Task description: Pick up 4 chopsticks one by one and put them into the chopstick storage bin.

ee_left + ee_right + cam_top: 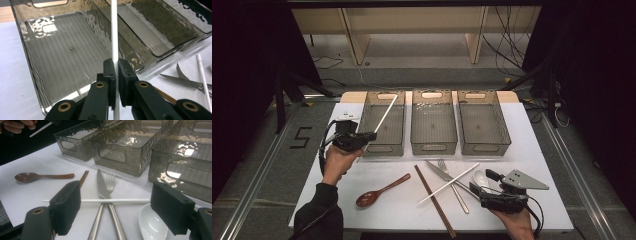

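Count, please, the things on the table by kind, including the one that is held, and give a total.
Bins: 3
White chopsticks: 2, one held over the left bin, one lying across the knife and fork
Brown chopsticks: 1 pair
Wooden spoon: 1
White spoon: 1
Knife: 1
Fork: 1
Total: 10, with the brown pair as one

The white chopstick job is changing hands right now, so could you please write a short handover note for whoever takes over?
Left gripper: shut on a white chopstick, held over the left bin.
Right gripper: open, low over the table, holding nothing.
On the table: the second white chopstick lies across the knife and fork, with a white spoon beside them. A brown spoon and brown chopsticks lie nearby.
Done: nothing lies in the three bins, as far as shows.
Left: probably drop the held chopstick into the left bin, then sort the rest.
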A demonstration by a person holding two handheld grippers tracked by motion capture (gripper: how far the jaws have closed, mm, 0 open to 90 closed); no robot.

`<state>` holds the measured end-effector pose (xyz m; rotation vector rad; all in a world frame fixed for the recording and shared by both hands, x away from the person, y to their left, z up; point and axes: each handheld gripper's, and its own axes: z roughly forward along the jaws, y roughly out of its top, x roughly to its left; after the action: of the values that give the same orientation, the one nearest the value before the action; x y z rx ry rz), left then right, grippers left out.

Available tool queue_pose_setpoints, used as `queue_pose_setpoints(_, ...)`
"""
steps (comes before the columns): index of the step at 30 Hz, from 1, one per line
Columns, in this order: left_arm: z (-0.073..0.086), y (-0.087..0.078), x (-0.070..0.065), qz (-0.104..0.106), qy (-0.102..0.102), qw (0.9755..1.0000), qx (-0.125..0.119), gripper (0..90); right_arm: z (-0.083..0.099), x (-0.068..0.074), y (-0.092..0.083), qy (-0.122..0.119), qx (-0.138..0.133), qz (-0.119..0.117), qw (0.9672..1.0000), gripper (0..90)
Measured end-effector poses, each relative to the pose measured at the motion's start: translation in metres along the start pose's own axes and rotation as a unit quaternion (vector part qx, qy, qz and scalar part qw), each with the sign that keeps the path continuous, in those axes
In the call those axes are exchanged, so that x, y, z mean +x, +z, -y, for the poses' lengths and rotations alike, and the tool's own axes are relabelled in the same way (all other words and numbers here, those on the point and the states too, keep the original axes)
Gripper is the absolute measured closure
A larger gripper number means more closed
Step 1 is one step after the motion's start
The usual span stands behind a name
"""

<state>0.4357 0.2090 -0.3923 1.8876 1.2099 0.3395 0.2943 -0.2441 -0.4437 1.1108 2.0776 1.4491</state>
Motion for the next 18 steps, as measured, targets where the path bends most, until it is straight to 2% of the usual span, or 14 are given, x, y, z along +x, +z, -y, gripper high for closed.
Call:
queue_pose_setpoints(4, -0.005, 0.000, 0.003, 0.000, -0.002, 1.0000, -0.001, 85.3, 0.000, 0.000, -0.001, 0.001, -0.001, 0.001, 1.0000, 25.1)
queue_pose_setpoints(7, -0.009, 0.002, 0.005, -0.006, 0.004, 1.0000, 0.003, 85.3, 0.000, -0.001, 0.000, 0.003, -0.001, 0.001, 1.0000, 25.1)
queue_pose_setpoints(12, -0.016, 0.007, 0.016, -0.010, -0.001, 0.9999, 0.009, 85.3, 0.000, 0.000, 0.001, 0.002, 0.000, 0.000, 1.0000, 25.1)
queue_pose_setpoints(18, -0.025, 0.014, 0.023, -0.022, 0.009, 0.9993, 0.028, 85.3, 0.000, 0.000, 0.001, 0.002, 0.001, 0.000, 1.0000, 25.1)
